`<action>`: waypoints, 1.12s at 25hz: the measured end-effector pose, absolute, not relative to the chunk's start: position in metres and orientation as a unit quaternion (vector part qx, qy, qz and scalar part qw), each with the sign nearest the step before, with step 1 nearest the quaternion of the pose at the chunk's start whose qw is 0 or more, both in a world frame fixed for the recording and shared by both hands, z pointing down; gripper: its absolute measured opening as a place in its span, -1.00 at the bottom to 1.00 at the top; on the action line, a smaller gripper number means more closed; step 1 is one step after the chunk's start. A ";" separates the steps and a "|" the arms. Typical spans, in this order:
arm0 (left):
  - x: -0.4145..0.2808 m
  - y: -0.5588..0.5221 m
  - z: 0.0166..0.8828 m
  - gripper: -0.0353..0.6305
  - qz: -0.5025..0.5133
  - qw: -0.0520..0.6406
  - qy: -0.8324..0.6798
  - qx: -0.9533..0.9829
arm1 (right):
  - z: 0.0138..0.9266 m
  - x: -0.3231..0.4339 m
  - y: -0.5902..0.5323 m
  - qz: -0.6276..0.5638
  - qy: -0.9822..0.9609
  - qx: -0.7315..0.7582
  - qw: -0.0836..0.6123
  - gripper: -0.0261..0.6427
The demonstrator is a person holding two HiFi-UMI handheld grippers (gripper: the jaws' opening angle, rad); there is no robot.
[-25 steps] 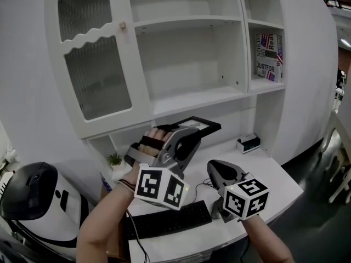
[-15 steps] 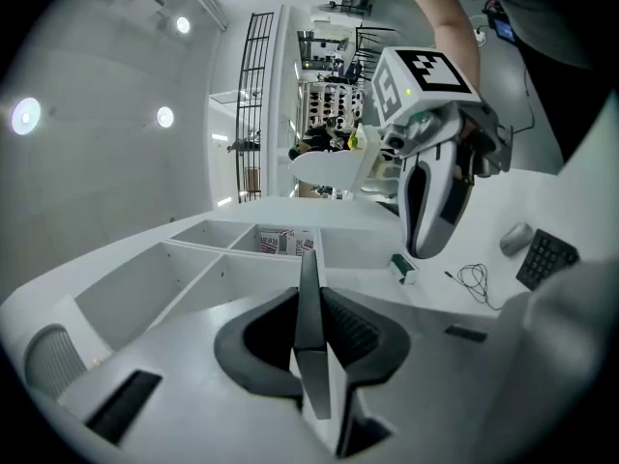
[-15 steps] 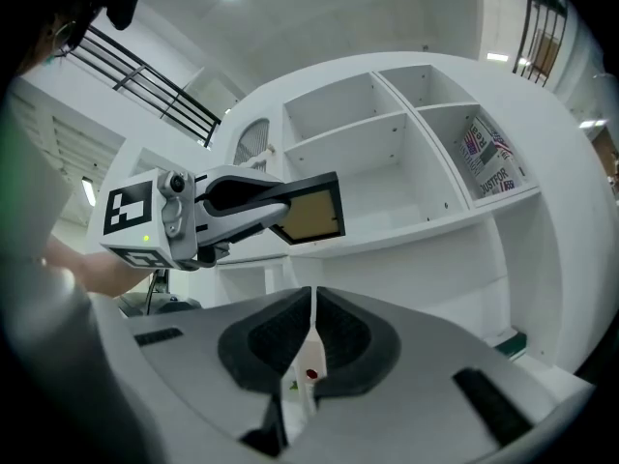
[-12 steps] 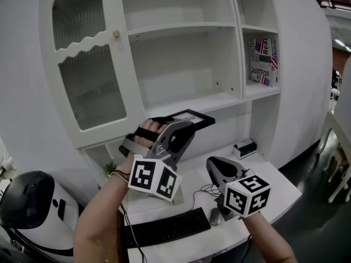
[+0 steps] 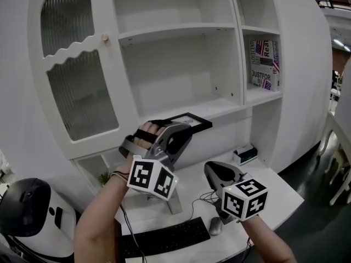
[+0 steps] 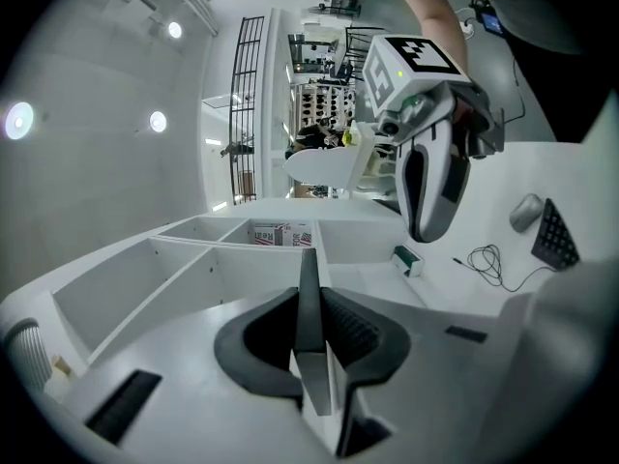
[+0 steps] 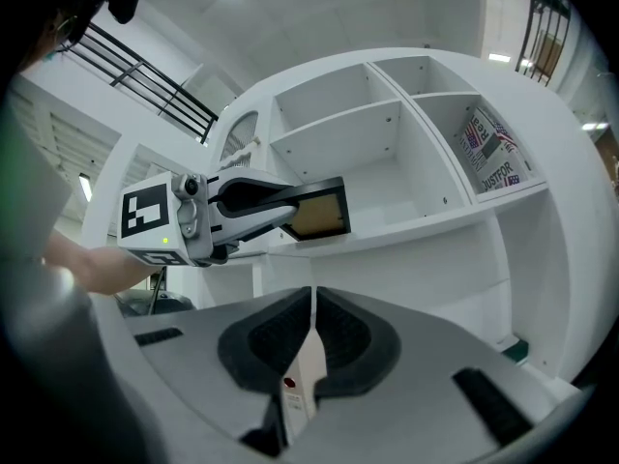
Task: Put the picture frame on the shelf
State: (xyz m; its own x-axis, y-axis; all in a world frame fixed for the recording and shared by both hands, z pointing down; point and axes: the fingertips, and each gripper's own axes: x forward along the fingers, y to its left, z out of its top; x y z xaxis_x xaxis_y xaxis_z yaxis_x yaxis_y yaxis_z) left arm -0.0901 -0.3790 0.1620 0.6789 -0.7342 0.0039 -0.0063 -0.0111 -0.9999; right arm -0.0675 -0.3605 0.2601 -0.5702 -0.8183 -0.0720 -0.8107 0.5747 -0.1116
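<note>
Head view: left hand-held gripper (image 5: 184,131) grips picture frame (image 5: 194,119) edgewise.

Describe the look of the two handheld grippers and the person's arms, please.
The left gripper and right gripper both have smooth grey shells tapering to black ribbed pads. Each carries a white cube printed with black square markers. A black strap crosses the left hand, and thin dark bands circle that wrist. The forearms are bare; no sleeves show.

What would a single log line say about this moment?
step: placing | left gripper: shut on picture frame, held flat at shelf edge, not set down | right gripper: shut, empty
</note>
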 end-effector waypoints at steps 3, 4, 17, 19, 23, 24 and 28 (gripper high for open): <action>-0.092 -0.391 0.165 -0.70 -0.280 0.636 0.285 -0.659 | 0.263 -0.068 -0.371 -0.037 0.887 -0.458 0.056 -0.92; -0.092 -0.395 0.166 -0.70 -0.280 0.634 0.286 -0.662 | 0.264 -0.069 -0.374 -0.039 0.887 -0.457 0.056 -0.92; -0.099 -0.429 0.182 -0.70 -0.288 0.617 0.299 -0.668 | 0.280 -0.065 -0.401 -0.057 0.885 -0.460 0.046 -0.92; -0.100 -0.433 0.182 -0.70 -0.290 0.616 0.301 -0.668 | 0.280 -0.065 -0.402 -0.057 0.885 -0.460 0.045 -0.92; -0.103 -0.442 0.182 -0.70 -0.296 0.612 0.306 -0.667 | 0.282 -0.067 -0.405 -0.057 0.886 -0.457 0.043 -0.92; -0.104 -0.444 0.182 -0.70 -0.297 0.610 0.307 -0.667 | 0.283 -0.067 -0.406 -0.057 0.887 -0.457 0.042 -0.92; -0.107 -0.452 0.182 -0.70 -0.303 0.601 0.313 -0.670 | 0.284 -0.068 -0.409 -0.060 0.888 -0.455 0.041 -0.92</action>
